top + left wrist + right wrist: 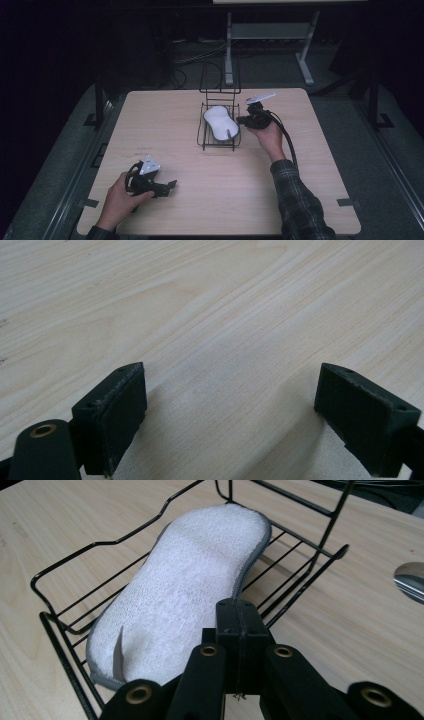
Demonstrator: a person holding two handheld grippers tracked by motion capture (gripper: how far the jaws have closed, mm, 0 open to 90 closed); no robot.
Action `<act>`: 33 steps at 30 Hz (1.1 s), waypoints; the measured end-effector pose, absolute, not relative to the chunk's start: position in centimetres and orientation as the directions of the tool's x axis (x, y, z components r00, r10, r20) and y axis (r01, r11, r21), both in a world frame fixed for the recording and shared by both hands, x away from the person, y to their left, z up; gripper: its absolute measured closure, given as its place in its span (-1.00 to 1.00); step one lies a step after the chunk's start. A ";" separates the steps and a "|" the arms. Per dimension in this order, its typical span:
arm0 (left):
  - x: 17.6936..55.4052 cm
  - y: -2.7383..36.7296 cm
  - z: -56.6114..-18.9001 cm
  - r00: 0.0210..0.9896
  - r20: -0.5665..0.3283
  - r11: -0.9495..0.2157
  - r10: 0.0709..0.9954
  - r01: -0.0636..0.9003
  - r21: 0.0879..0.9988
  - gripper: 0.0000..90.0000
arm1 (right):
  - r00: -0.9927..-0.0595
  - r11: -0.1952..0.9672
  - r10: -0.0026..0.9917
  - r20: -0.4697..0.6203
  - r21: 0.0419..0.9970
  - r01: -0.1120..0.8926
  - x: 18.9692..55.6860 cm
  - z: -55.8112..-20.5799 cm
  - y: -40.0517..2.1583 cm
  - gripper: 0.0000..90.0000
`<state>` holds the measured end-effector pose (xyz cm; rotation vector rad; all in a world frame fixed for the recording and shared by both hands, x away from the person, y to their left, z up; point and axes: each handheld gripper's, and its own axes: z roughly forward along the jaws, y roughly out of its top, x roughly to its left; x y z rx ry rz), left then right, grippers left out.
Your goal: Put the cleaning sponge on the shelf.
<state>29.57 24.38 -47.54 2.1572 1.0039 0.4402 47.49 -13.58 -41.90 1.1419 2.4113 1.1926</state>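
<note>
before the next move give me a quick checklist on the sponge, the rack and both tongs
1. Sponge lies flat inside wire rack: ok.
2. Right tongs shut with nothing between them, beside the sponge's edge: ok.
3. Right tongs touching the rack wire: cannot tell.
4. Left tongs open over bare table: ok.
5. Rack standing square on the table: ok.
</note>
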 end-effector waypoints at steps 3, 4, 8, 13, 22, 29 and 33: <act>29.6 24.4 -47.5 0.640 0.009 -0.448 0.768 0.527 0.722 -0.72 | -0.686 0.387 0.715 0.133 0.742 0.548 47.3 -42.1 -13.1 0.99; 29.6 24.4 -47.5 0.640 0.009 -0.448 0.768 0.527 0.722 -0.72 | -0.686 0.387 0.715 0.133 0.742 0.548 47.3 -42.1 -13.1 0.99; 29.6 24.4 -47.5 0.640 0.009 -0.448 0.768 0.527 0.722 -0.72 | -0.695 0.403 0.706 0.134 0.731 0.550 47.2 -42.4 -12.7 0.99; 29.6 24.4 -47.5 0.641 0.010 -0.450 0.768 0.527 0.721 -0.72 | -0.715 0.421 0.682 0.151 0.719 0.553 46.9 -43.1 -11.8 0.99; 29.6 24.4 -47.5 0.640 0.009 -0.448 0.768 0.527 0.722 -0.72 | -0.723 0.422 0.674 0.150 0.726 0.544 46.4 -42.6 -11.6 0.98; 29.6 24.4 -47.6 0.639 0.008 -0.446 0.769 0.527 0.723 -0.72 | -0.714 0.389 0.684 0.149 0.753 0.530 45.2 -41.7 -13.2 0.72; 29.6 24.3 -47.6 0.638 0.007 -0.444 0.770 0.528 0.724 -0.72 | -0.699 0.374 0.698 0.154 0.755 0.539 44.1 -41.4 -14.5 0.28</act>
